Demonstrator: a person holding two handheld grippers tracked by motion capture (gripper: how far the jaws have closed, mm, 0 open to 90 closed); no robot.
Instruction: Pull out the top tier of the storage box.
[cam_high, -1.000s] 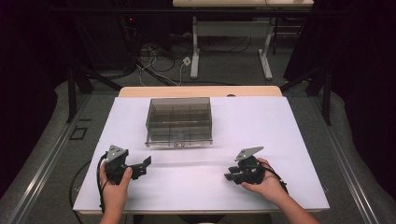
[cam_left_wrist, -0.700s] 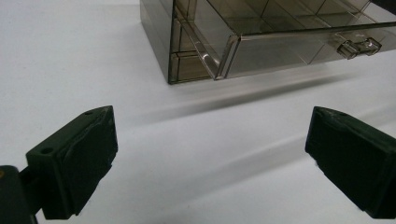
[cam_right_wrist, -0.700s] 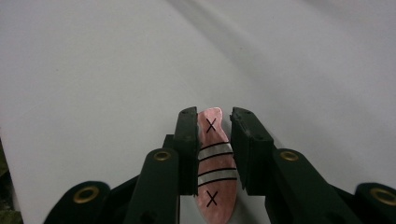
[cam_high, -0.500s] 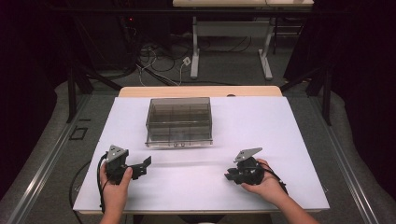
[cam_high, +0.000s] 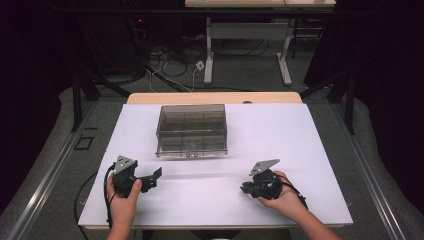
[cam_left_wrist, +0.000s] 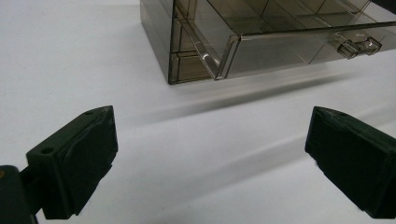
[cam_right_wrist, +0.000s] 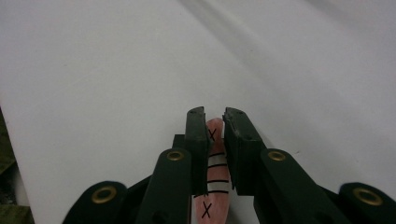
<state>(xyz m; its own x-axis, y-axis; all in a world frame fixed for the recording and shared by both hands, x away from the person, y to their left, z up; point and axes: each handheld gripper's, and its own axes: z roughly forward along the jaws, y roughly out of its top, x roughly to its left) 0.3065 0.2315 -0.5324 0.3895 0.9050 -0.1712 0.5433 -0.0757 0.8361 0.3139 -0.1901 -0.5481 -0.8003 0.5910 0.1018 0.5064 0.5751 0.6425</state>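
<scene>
- Jaws of the right gripper (cam_right_wrist: 214, 122) clenched on a thin pink stick (cam_right_wrist: 216, 154); left gripper (cam_left_wrist: 210, 158) jaws spread wide, nothing between them.
- Stick sits between the right pads, running back toward the hand, tip about level with the jaw tips; black X marks and white bands on it, flat, looks light and slippery.
- Risk: narrow grip on a slim piece, so it may twist or slide out if tilted.
- Smoky clear compartment box (cam_left_wrist: 261, 42) lies ahead of the left jaws, well apart; latch (cam_left_wrist: 358, 45) toward the right jaw side.
- Risk: bumping the box wall could shove it across the white table (cam_high: 300, 145).
</scene>
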